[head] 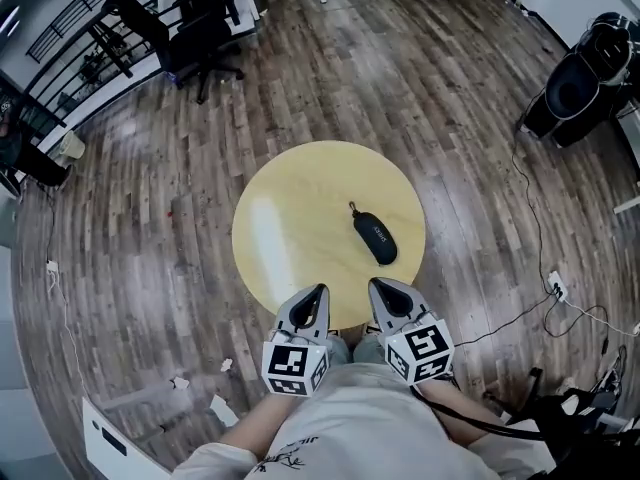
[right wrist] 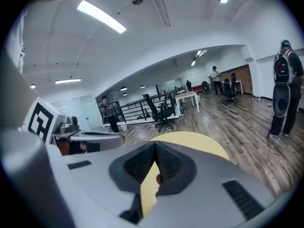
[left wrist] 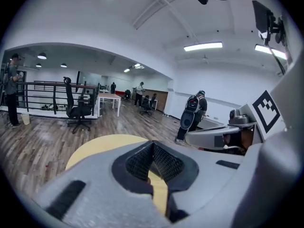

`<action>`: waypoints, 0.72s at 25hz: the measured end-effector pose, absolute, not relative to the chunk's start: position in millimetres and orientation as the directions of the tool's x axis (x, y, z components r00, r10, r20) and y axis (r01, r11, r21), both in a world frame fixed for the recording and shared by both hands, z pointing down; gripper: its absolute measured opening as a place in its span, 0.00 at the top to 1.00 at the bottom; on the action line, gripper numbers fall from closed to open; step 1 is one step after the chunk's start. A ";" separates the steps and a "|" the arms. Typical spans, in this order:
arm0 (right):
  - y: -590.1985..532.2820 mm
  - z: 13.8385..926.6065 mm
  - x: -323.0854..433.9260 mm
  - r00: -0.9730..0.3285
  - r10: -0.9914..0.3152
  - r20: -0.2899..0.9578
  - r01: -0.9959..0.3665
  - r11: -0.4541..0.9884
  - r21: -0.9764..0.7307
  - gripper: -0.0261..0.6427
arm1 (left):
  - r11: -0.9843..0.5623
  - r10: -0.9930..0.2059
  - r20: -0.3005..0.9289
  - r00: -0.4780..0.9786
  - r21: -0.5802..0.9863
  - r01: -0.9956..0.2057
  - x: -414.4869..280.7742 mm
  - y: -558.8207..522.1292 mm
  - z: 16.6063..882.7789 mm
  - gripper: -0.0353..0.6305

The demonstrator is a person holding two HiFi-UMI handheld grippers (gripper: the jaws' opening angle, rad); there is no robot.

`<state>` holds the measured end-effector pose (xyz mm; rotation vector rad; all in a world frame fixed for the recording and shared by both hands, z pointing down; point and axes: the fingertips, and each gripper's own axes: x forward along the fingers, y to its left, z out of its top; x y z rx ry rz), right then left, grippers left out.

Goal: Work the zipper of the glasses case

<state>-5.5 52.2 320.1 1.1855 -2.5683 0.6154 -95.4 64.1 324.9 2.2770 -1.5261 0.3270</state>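
A black zipped glasses case (head: 376, 238) lies on the right half of the round yellow table (head: 290, 228), with a short pull loop (head: 352, 208) at its far end. Both grippers hover side by side at the table's near edge, short of the case and touching nothing. My left gripper (head: 320, 291) is shut and empty; its own view shows the jaws (left wrist: 152, 145) closed together over the tabletop (left wrist: 95, 148). My right gripper (head: 374, 284) is shut as well, its jaws (right wrist: 155, 145) meeting with nothing between them. The case is hidden in both gripper views.
A black office chair (head: 200, 43) and a railing stand at the far left. A dark seat (head: 580, 78) is at the far right, and cables (head: 540, 238) trail over the wood floor. A person with a backpack (left wrist: 192, 110) stands beyond the table.
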 end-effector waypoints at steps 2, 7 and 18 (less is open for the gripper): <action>52.5 308.7 -12.7 -0.649 -0.662 0.374 -0.760 0.589 -0.276 0.96 | -0.326 -0.857 0.365 0.363 0.163 -0.931 -95.0 60.4 311.2 0.94; 52.7 297.8 -30.1 -0.662 -0.656 0.361 -0.748 0.603 -0.277 0.96 | -0.281 -0.878 0.344 0.333 0.193 -0.940 -107.5 63.5 301.1 0.94; 52.9 293.8 -23.4 -0.648 -0.659 0.383 -0.759 0.604 -0.244 0.96 | -0.297 -0.882 0.332 0.333 0.157 -0.942 -106.6 62.5 287.8 0.94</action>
